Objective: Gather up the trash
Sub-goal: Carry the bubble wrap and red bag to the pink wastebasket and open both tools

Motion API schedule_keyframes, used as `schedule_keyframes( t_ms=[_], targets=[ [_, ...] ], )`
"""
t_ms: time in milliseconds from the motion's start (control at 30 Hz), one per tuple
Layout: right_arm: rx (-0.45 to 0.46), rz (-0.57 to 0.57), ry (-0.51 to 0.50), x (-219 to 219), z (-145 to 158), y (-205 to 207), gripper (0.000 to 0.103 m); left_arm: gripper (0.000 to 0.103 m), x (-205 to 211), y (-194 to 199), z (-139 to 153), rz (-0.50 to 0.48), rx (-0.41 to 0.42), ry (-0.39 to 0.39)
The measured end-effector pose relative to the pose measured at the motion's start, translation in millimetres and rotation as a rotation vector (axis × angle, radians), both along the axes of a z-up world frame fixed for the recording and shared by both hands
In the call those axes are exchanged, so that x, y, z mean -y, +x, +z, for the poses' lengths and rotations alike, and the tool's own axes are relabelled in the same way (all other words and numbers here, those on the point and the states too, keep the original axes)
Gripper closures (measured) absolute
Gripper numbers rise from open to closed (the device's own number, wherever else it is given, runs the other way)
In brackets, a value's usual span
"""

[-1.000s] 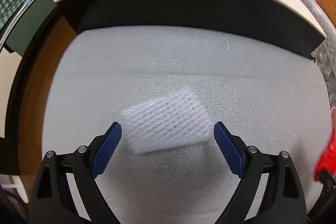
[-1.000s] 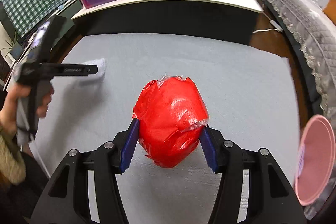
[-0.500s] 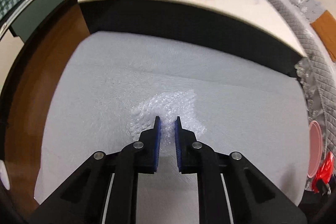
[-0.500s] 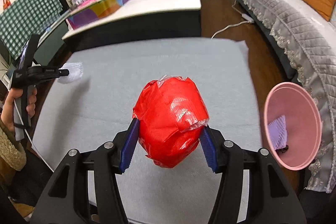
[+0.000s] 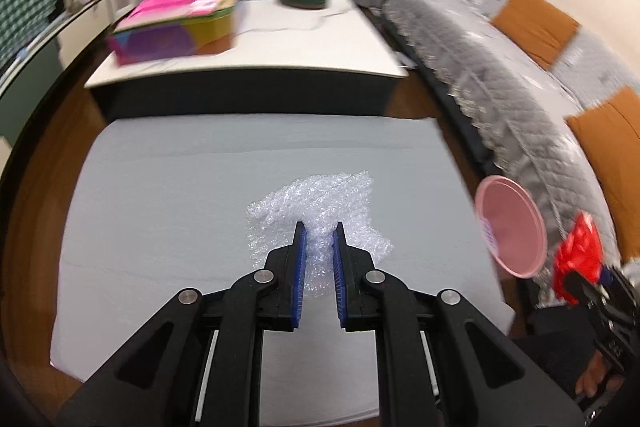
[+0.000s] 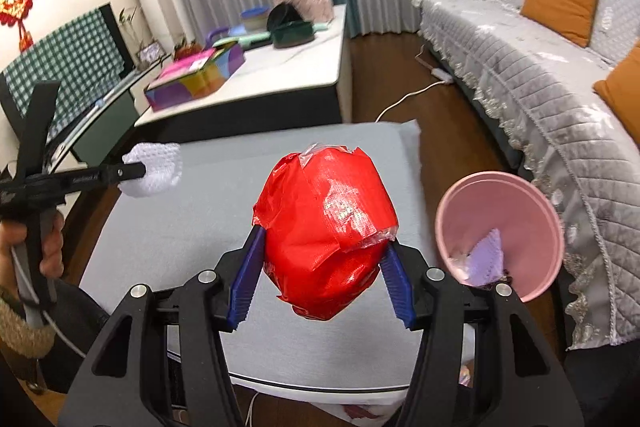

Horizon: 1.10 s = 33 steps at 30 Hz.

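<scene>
My left gripper [image 5: 318,231] is shut on a white foam net sleeve [image 5: 320,211] and holds it above the grey mat [image 5: 180,211]. The sleeve also shows in the right wrist view [image 6: 154,173], held up at the left over the mat's far left corner. My right gripper [image 6: 322,269] is shut on a crumpled red plastic wrapper [image 6: 324,227], lifted above the mat [image 6: 180,227]. A pink bin [image 6: 500,219] stands just right of the mat with purple scrap inside; it also shows in the left wrist view [image 5: 512,227], where the red wrapper [image 5: 578,255] is beside it.
A white low table [image 6: 288,67] with a colourful box [image 6: 196,79] and dark bowl stands behind the mat. A grey sofa [image 6: 540,75] with orange cushions runs along the right. Wooden floor surrounds the mat, with a white cable behind it.
My left gripper closed on the foam sleeve and lifted it off the mat. My right gripper rose and turned right with the red wrapper, bringing the pink bin into view.
</scene>
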State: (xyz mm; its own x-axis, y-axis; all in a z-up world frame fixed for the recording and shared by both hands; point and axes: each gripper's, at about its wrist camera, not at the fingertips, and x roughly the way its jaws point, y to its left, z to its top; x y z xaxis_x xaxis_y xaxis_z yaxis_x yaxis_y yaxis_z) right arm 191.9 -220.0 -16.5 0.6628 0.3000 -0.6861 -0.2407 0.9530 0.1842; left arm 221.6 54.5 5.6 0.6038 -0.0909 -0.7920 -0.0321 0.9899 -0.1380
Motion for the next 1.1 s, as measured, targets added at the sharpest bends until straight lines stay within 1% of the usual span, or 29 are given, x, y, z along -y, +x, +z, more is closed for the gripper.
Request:
schedule_keyframes(
  t_ms=[100, 233, 333, 433, 600, 700, 800, 1100],
  targets=[
    [0.032, -0.035, 0.009, 20.7, 9.1, -5.7, 0.047, 0.091, 29.6, -4.0, 10.1, -0.057, 0.022, 0.022],
    [0.055, -0.08, 0.025, 47.5, 13.3, -9.0, 0.047, 0.091, 73.4, -8.6, 21.1, -0.134, 0.038, 0.014],
    [0.059, -0.11, 0.035, 65.1, 12.1, -10.0, 0.047, 0.091, 103.0, -10.2, 23.3, -0.182, 0.042, 0.024],
    [0.055, -0.134, 0.053, 78.9, 10.7, -7.1, 0.047, 0.09, 129.5, -6.2, 19.1, -0.223, 0.029, 0.037],
    [0.056, -0.176, 0.069, 96.4, 9.6, 1.0, 0.047, 0.091, 162.7, 4.4, 16.8, -0.267, 0.018, 0.052],
    [0.053, -0.205, 0.071, 107.2, 8.5, 10.1, 0.047, 0.091, 180.1, 9.6, 19.5, -0.295, 0.025, 0.064],
    [0.049, -0.228, 0.064, 114.7, 8.1, 19.5, 0.047, 0.091, 199.0, 18.3, 23.3, -0.323, 0.042, 0.076],
    [0.076, -0.283, 0.03, 142.6, 5.4, 50.9, 0.047, 0.091, 243.7, 49.1, 21.9, -0.378, 0.045, 0.093]
  ],
)
